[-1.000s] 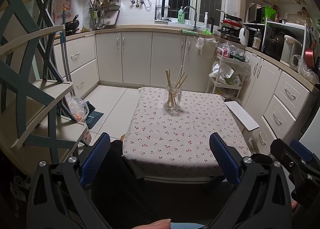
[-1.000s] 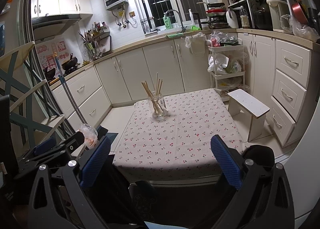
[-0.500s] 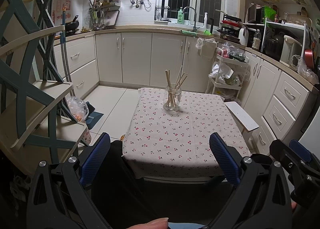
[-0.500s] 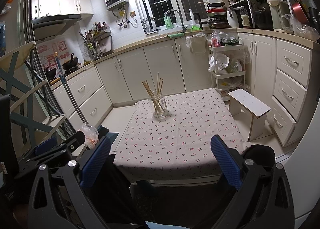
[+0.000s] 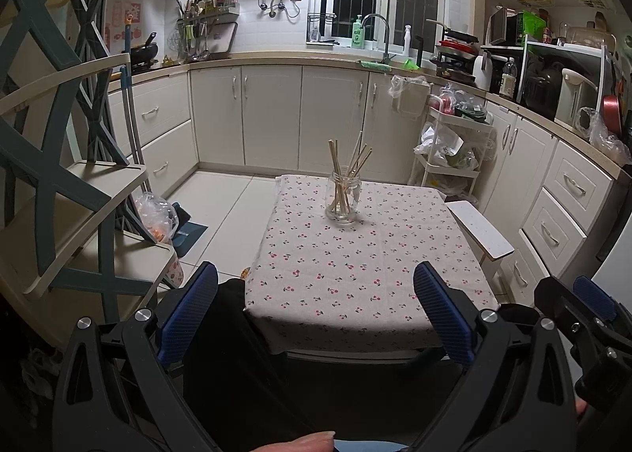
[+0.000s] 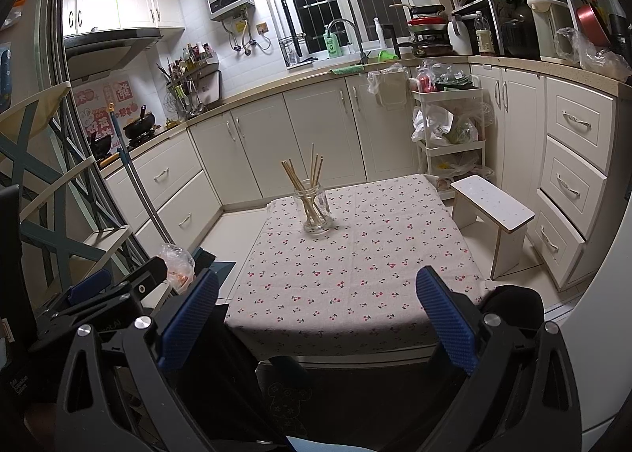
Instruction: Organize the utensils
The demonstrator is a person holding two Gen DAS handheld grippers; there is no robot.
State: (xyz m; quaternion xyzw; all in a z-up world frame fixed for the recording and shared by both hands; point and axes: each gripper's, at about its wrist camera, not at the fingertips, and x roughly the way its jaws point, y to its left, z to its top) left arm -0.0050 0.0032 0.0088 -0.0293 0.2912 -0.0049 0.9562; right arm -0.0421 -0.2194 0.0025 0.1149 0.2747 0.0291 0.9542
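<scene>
A clear glass jar stands toward the far side of a low table with a cherry-print cloth. Several wooden chopsticks stand in it, fanned out. The jar and chopsticks also show in the right wrist view, on the cloth. My left gripper is open and empty, held before the table's near edge. My right gripper is open and empty at the same edge, to the right of the left one.
A white stool stands right of the table. A teal and cream shelf unit is at the left. A white trolley with bags stands behind the table. White cabinets line the back and right walls.
Both views have shifted very slightly; the jar sits marginally higher in the frames. Both grippers stay open and empty.
</scene>
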